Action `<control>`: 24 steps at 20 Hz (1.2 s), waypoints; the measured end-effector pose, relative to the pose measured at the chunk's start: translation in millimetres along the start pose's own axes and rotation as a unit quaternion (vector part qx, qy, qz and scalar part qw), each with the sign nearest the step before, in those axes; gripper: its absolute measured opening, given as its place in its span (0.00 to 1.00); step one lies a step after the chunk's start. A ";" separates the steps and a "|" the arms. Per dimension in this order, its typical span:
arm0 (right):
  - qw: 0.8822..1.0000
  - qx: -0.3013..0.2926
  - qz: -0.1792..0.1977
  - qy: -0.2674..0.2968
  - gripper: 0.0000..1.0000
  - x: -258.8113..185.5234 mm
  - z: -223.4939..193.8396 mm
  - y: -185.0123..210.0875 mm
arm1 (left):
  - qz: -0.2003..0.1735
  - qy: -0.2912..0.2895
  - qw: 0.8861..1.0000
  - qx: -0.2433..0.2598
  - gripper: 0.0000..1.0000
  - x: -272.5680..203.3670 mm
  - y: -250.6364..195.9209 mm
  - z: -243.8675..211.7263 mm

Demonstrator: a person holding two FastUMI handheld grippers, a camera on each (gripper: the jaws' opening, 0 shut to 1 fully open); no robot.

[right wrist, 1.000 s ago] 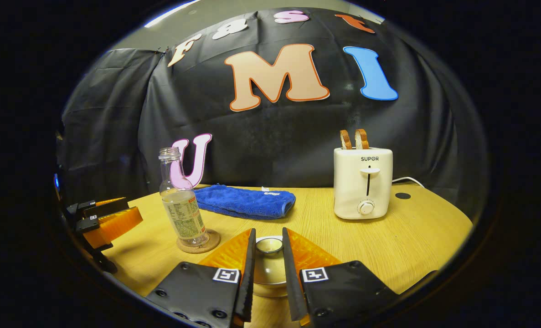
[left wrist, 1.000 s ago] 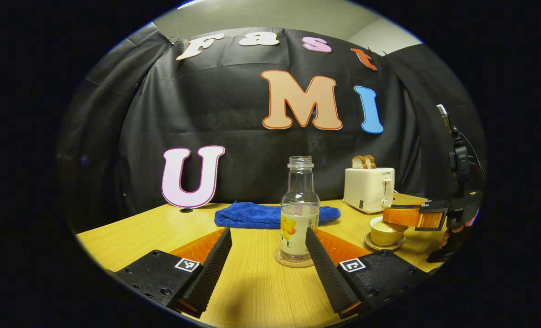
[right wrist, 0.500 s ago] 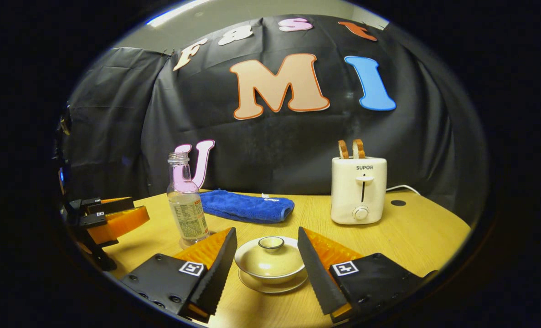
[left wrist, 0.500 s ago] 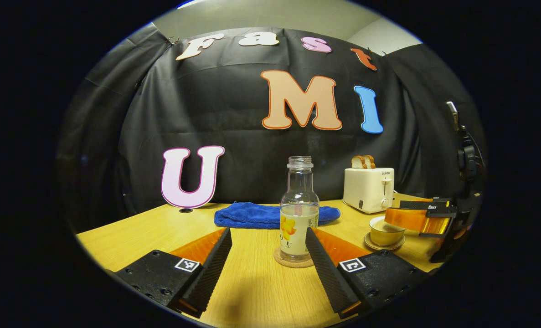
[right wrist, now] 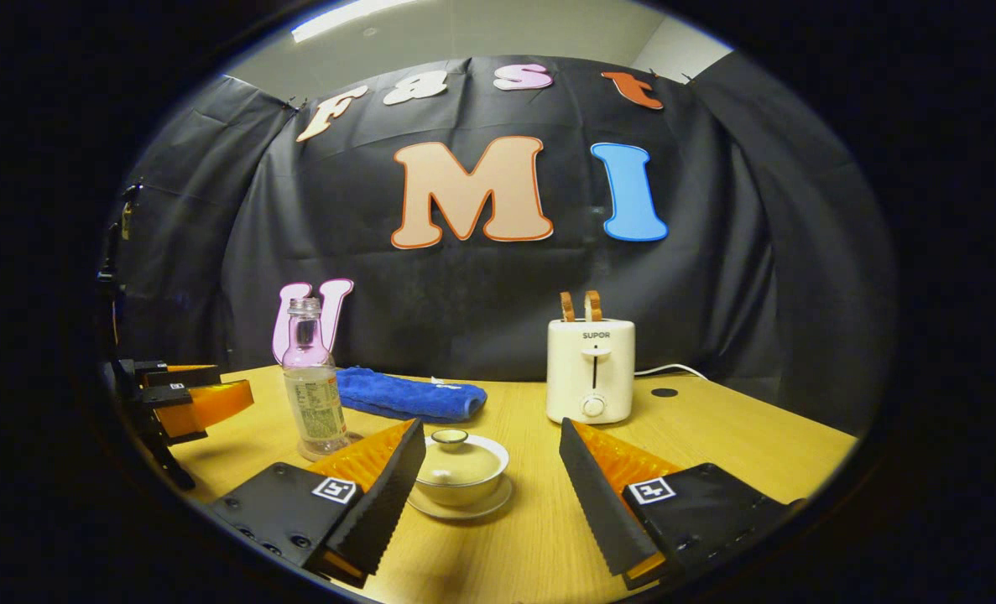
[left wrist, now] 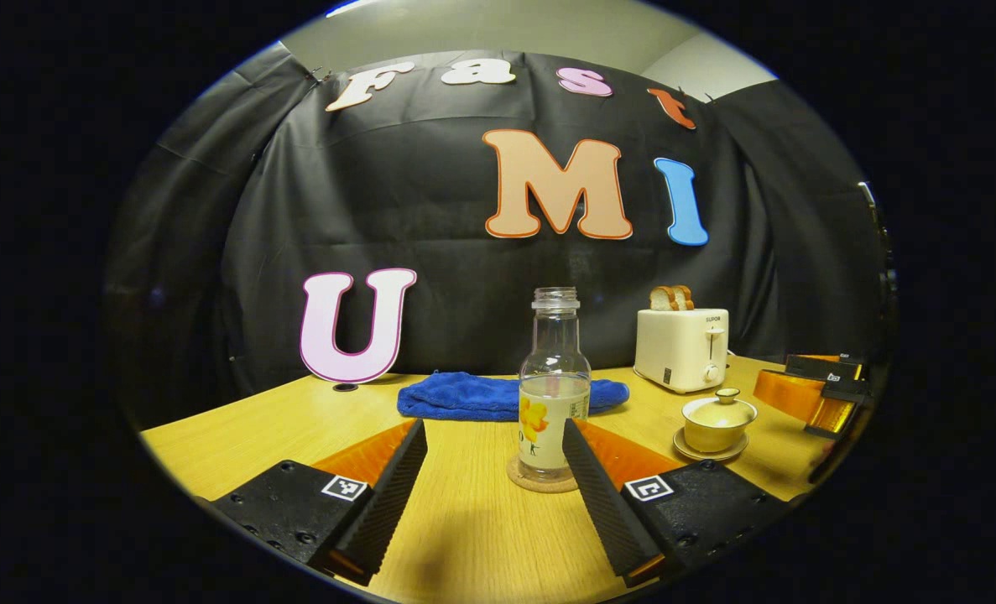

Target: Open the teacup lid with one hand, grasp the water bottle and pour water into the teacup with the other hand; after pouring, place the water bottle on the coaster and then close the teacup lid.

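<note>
Teacup (right wrist: 460, 471) sits on its saucer (right wrist: 461, 506) with the lid (right wrist: 456, 450) on, right of the bottle, toaster behind it; in the right gripper view it's just ahead of your left-hand finger, off-centre. It looks like glazed ceramic, so I'd treat it as hard, slick and chippable. The lid just rests there loose, and the only sensible hold is the small knob (right wrist: 449, 436) on top. Pinch it lightly, squarely from both sides, and lift straight up, since a skewed grip will likely skate off the glaze or drag the cup on the saucer. Water bottle (left wrist: 553, 383) stands upright on the cork coaster (left wrist: 541, 481), cap off, about half full. It's clear and probably thin-walled, with the weight low, and will slosh out the open neck if tipped. Take it at the labelled body, not the narrow neck. Left gripper (left wrist: 493, 486) is spread wide, bottle roughly between the fingers but farther out, nothing touching. Right gripper (right wrist: 489, 495) is also wide open and empty, clear of the cup. Blue towel (left wrist: 510, 396) lies behind the bottle, toaster (right wrist: 591, 370) with bread at the back, all on the wooden table (right wrist: 741, 436). Judging by lid on and bottle on coaster, the layout matches the finished state.
</note>
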State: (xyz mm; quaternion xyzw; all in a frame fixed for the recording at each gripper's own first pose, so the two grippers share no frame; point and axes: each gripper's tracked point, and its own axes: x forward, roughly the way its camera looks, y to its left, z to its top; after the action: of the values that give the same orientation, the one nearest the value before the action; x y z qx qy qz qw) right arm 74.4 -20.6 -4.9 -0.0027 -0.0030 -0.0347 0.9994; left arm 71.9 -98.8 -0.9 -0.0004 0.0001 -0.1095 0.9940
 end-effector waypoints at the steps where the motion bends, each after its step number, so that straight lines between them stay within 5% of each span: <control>1: 1.000 0.000 -0.013 0.000 0.98 -4.0 -0.4 -7.0 | 0.002 -0.001 1.000 0.000 0.95 -1.2 0.6 0.5; 9: 0.998 -0.002 -0.058 -0.003 0.96 -29.9 2.8 -30.3 | 0.042 0.000 0.999 0.002 0.95 -18.4 12.2 1.2; 24: 0.998 -0.002 -0.059 -0.002 0.96 -30.9 3.8 -31.5 | 0.065 -0.001 0.998 0.002 0.95 -28.0 18.6 0.0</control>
State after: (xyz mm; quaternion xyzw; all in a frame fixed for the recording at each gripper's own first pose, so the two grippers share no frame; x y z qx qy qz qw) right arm 41.3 -49.9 -1.2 -0.0050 -0.0055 -0.0936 0.9956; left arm 48.6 -74.5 -0.8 0.0018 -0.0014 -0.0451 0.9990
